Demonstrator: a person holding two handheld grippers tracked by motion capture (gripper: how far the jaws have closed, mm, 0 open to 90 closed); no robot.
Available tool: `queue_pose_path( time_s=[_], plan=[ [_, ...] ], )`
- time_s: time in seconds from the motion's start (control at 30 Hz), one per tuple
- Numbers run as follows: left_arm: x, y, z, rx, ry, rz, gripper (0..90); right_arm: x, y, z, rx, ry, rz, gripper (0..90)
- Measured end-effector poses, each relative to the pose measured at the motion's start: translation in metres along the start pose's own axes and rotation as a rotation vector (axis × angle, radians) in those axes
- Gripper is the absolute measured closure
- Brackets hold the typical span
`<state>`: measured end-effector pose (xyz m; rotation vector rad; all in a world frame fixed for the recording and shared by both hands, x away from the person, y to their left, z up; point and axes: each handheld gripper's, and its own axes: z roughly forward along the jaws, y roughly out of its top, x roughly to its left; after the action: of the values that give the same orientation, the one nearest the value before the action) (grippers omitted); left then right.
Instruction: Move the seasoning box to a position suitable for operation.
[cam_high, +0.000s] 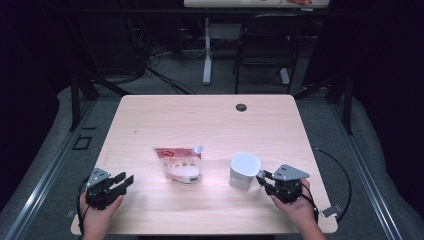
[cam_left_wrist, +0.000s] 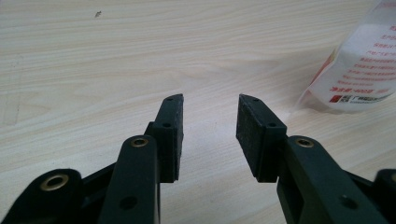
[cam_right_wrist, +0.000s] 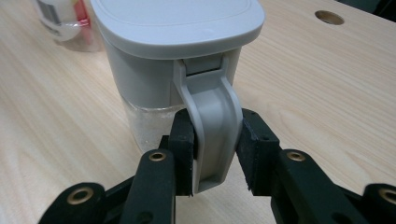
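Observation:
A white-lidded jug (cam_high: 244, 170) with a clear lower body (cam_right_wrist: 177, 56) stands upright on the wooden table (cam_high: 200, 120), right of centre. My right gripper (cam_high: 261, 177) comes at it from the right, and both pads press the sides of its grey handle (cam_right_wrist: 212, 126), with my right gripper (cam_right_wrist: 216, 116) shut on that handle. A pink and white refill pouch (cam_high: 179, 165) lies flat left of the jug. My left gripper (cam_high: 126, 180) rests near the front left corner, open with bare table between its pads (cam_left_wrist: 210, 100). The pouch (cam_left_wrist: 359, 70) lies off to its right.
A round cable hole (cam_high: 241, 107) sits in the table's far side. Behind the table stand a black chair (cam_high: 265, 40) and a white desk leg (cam_high: 207, 50). The front edge runs just below both hands.

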<state>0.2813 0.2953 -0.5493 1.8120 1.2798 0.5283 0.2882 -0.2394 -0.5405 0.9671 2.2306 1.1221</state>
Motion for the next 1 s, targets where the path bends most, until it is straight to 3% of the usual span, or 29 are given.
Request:
queue_pose_path(
  time_s=[0.23, 0.43, 0.8, 0.9, 1.0],
  plan=[
    [0.000, 0.000, 0.000, 0.001, 0.000, 0.002, 61.8, 0.004, -0.002, -0.003, -0.002, 0.058, -0.035, 68.5],
    [-0.001, 0.000, 0.000, 0.003, -0.001, 0.007, 61.5, 0.003, -0.002, -0.004, 0.000, 0.051, -0.029, 67.9],
    [-0.001, -0.001, -0.002, 0.004, 0.004, 0.002, 60.1, -0.007, -0.006, -0.012, -0.017, 0.057, 0.064, 62.7],
    [0.000, -0.002, -0.002, 0.002, 0.004, 0.002, 60.1, -0.008, -0.004, -0.019, -0.015, 0.073, 0.080, 65.5],
    [0.000, -0.002, -0.002, 0.010, 0.011, 0.000, 60.1, -0.006, -0.001, -0.028, -0.047, 0.099, 0.114, 70.4]
  ],
)
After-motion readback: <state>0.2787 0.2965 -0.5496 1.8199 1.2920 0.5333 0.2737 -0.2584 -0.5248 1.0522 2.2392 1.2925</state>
